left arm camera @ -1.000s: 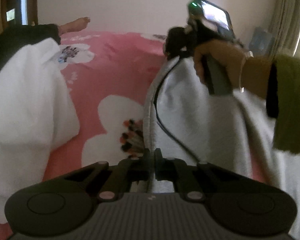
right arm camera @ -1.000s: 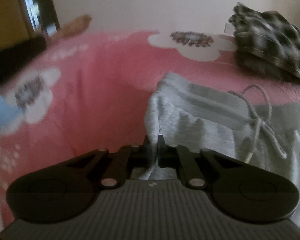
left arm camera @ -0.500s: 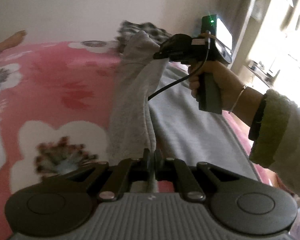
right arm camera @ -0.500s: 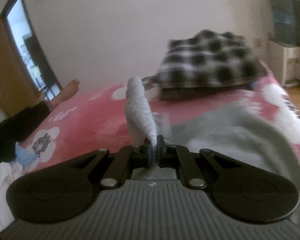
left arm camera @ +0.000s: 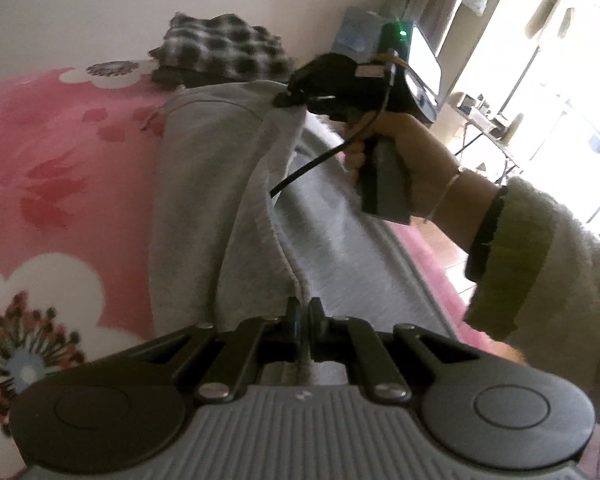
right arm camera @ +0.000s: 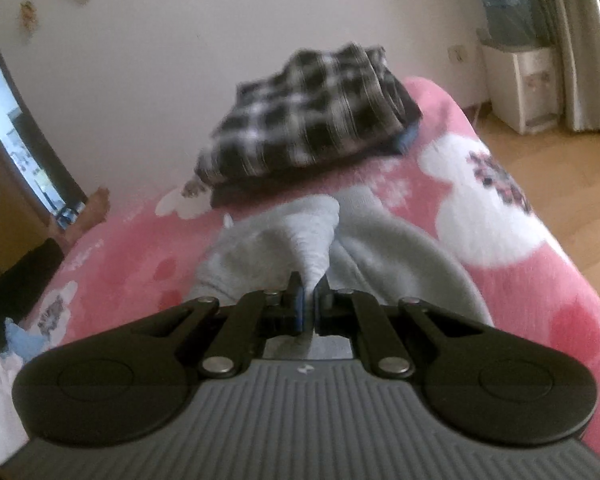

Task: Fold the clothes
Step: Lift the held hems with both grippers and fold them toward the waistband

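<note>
The grey sweatpants (left arm camera: 204,200) lie on the bed, one edge lifted off the pink flowered blanket (left arm camera: 60,168) and stretched between your two tools. Your left hand-held gripper (left arm camera: 304,312) has its jaws pressed together on the near end of that raised edge, the cloth running up from between them. Your right hand-held gripper (left arm camera: 288,98) pinches the far end of the same edge, jaws closed on a peak of grey cloth; in the right wrist view that cloth (right arm camera: 312,236) rises in a cone straight out of the tips (right arm camera: 308,304). Your right hand (left arm camera: 404,160) grips the tool's handle, a thin bracelet on the wrist and a green-cuffed fleecy sleeve (left arm camera: 540,264) behind it. The rest of the sweatpants lies flat on the blanket beneath the raised fold. Beyond them, near the wall, sits a folded black-and-white checked garment (right arm camera: 312,120) on top of darker folded pieces. A bare foot (right arm camera: 94,208) rests at the far left of the bed. Wooden floor (right arm camera: 560,184) shows past the bed's right edge.
</note>
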`<move>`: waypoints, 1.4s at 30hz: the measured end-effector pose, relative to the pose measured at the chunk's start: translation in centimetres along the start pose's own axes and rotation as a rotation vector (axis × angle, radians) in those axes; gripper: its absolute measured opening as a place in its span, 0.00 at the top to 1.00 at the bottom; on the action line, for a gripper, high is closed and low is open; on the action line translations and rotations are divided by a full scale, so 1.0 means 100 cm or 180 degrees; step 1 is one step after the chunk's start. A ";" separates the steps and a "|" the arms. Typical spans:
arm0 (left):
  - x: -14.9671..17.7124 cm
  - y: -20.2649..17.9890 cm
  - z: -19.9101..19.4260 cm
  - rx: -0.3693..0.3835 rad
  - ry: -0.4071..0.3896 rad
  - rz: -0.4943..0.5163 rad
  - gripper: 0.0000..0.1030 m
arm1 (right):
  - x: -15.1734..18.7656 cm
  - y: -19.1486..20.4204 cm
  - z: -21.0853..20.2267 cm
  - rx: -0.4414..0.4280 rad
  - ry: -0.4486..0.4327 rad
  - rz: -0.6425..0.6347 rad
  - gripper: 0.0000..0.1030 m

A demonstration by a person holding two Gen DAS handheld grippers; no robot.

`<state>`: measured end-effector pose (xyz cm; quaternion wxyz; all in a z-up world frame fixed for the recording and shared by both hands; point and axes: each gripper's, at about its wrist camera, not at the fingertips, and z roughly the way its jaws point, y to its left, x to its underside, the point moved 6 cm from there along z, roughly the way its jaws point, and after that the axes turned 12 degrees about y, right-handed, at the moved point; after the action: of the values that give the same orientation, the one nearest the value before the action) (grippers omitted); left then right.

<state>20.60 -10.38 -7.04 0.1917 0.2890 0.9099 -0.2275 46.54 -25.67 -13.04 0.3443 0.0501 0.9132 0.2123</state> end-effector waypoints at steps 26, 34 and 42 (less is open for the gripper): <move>-0.005 0.000 0.033 0.0317 -0.0026 -0.0033 0.95 | 0.019 -0.091 -0.014 -0.0072 -0.0035 0.0847 0.77; -0.006 0.029 0.009 0.0560 -0.0145 -0.0175 0.95 | 0.069 -0.131 -0.147 -0.0235 -0.0734 0.1085 0.72; -0.008 0.030 0.016 0.0741 -0.0106 -0.0223 0.95 | 0.101 -0.100 -0.169 -0.0785 -0.0300 0.0906 0.66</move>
<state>23.42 -9.35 -8.89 0.1639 0.2736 0.8836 -0.3429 28.47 -38.29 -12.02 0.3567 0.1461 0.8468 0.3665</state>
